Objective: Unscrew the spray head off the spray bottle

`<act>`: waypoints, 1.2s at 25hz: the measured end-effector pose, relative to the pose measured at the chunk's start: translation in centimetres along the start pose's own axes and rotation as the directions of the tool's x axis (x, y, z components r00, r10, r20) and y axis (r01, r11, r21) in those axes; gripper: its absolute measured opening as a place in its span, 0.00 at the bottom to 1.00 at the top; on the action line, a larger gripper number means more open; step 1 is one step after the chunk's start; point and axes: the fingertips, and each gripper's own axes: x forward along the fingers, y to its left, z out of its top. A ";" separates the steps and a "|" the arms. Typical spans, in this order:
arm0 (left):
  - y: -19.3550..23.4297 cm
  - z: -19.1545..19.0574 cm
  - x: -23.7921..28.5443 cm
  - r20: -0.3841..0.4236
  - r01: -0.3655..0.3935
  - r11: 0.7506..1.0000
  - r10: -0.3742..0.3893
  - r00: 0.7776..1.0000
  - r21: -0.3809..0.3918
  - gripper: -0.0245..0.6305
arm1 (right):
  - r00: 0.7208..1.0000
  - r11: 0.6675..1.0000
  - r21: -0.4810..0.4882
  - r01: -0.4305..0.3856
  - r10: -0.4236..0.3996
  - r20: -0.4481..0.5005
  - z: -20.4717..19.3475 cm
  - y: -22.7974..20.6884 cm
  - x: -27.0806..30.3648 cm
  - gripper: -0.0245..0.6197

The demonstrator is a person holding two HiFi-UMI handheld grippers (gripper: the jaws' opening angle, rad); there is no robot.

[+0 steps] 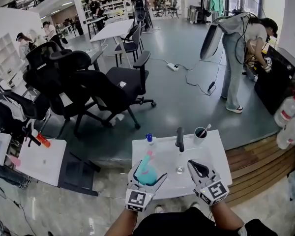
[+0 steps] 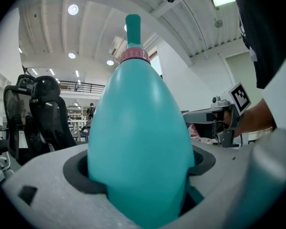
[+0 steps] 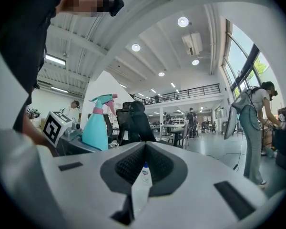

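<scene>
Your left claw [image 1: 147, 178] was clamped on the belly of the teal spray bottle [image 2: 138, 142], holding it over the near part of the white table [image 1: 214, 154]. The bottle's long axis stood upright with a slight lean, so the spray head [image 3: 101, 100] and its pink collar [image 2: 135, 56] stood clear above the pads. Your right claw [image 1: 194, 166] was the free one, with its jaws pressed together on nothing. It pointed level, to the right of the bottle and apart from it. From that claw the head lay off to the left and above the jaw line. I judged the coming move turned on that offset: the jaws would have to part, then rise and cross left to grip the head.
</scene>
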 end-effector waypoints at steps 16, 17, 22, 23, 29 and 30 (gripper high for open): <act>-2.6 -0.3 7.9 -0.052 -0.053 0.999 0.053 0.997 0.002 0.78 | 0.982 0.983 0.020 -0.184 0.183 0.038 1.0 -3.9 1.5 0.05; -2.8 -0.6 8.3 -0.059 -0.054 0.999 0.054 0.997 0.003 0.78 | 0.979 0.979 0.026 -0.201 0.199 0.044 1.1 -4.0 1.5 0.05; -3.9 -1.5 10.0 -0.096 -0.043 0.999 0.044 0.994 0.019 0.78 | 0.946 0.944 0.069 -0.323 0.319 0.061 2.1 -3.5 1.5 0.05; -4.1 -1.7 10.3 -0.102 -0.039 0.999 0.041 0.994 0.021 0.78 | 0.935 0.933 0.075 -0.353 0.350 0.056 2.3 -3.1 1.6 0.05; -6.2 -2.1 11.7 -0.122 0.001 0.999 0.005 0.993 0.048 0.78 | 0.890 0.885 0.092 -0.456 0.453 0.053 2.7 -1.7 1.8 0.28; -6.5 -2.1 11.9 -0.122 0.008 0.999 -0.001 0.992 0.053 0.78 | 0.887 0.881 0.105 -0.462 0.460 0.050 2.7 -1.5 1.9 0.30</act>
